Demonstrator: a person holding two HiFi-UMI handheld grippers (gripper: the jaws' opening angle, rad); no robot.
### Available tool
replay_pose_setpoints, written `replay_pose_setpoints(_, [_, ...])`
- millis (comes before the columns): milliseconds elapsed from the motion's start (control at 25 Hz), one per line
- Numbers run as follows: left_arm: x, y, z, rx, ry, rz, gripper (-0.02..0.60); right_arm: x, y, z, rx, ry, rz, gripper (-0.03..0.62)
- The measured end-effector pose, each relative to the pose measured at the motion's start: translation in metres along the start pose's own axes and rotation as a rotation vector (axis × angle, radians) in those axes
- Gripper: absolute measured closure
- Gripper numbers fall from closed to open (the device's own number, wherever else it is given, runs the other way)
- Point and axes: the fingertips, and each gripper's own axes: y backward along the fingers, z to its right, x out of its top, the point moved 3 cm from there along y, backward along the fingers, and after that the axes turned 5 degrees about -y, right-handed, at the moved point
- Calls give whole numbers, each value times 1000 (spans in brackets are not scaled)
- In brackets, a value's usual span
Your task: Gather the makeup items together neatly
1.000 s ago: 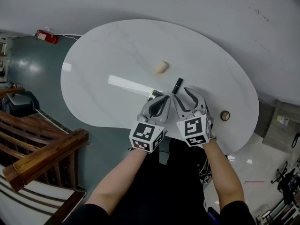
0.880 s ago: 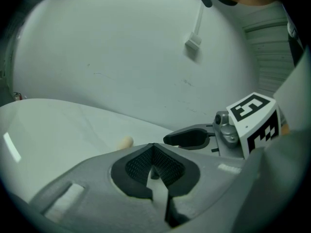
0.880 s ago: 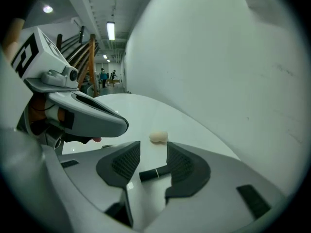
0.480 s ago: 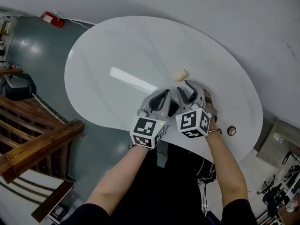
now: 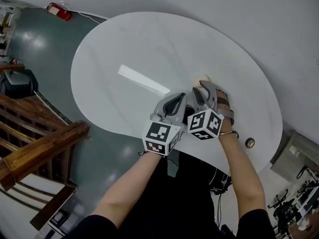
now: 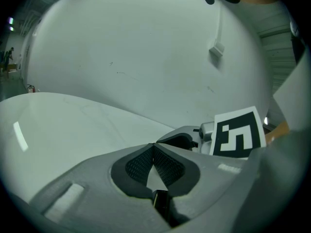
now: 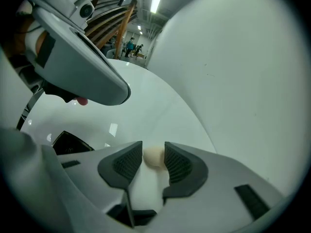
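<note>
A beige egg-shaped foam makeup sponge (image 7: pixel 154 157) sits between the pads of the right gripper (image 7: pixel 154 148), low in the centre of the right gripper view. The jaws have just been closing and now stand part-way in, a pad against each flank of the sponge. In the head view only a pale sliver of the sponge (image 5: pixel 204 78) shows, just right of centre on the white oval table (image 5: pixel 124 49), beyond the gripper's tips.

The left gripper (image 6: pixel 154 144) is just beside its partner with its jaws pressed together and nothing between them.

The sponge looks very light and soft, so it is likely to squash under pressure and spring back, and a gentle squeeze should be enough. Its rounded shape could let it roll or pop out forward if it is pinched near the narrow end. The safer hold is across its widest part, seated well back on the ribbed pads.

A black flat case (image 7: pixel 68 141) lies at the lower left of the right gripper view. A small round item (image 5: pixel 249 142) rests well apart near the table's lower-right edge.
</note>
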Motion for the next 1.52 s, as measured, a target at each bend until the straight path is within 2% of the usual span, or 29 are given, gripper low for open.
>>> replay_pose_setpoints(240, [-5, -5, -4, -8, 14, -4, 572, -3, -7, 0, -16, 1, -13, 470])
replay_pose_setpoints(400, [-7, -6, -2, -9, 27, -6, 572, -3, -6, 3, 4, -74, -6, 500])
replay_pose_setpoints(680, [-6, -4, -3, -4, 33, -1, 572, -2, 5, 19, 40, -332, 56, 517])
replay_pose_setpoints(920, [4, 0, 9, -22, 15, 12, 572, -8, 33, 38, 170, -805, 171, 514])
replay_pose_setpoints(1000, [7, -1, 18, -44, -2, 14, 572, -13, 45, 42, 190, -922, 209, 513])
replay_pose_setpoints(1520, [1, -2, 110, -237, -111, -24, 572, -78, 130, 30, 68, -1163, 265, 508])
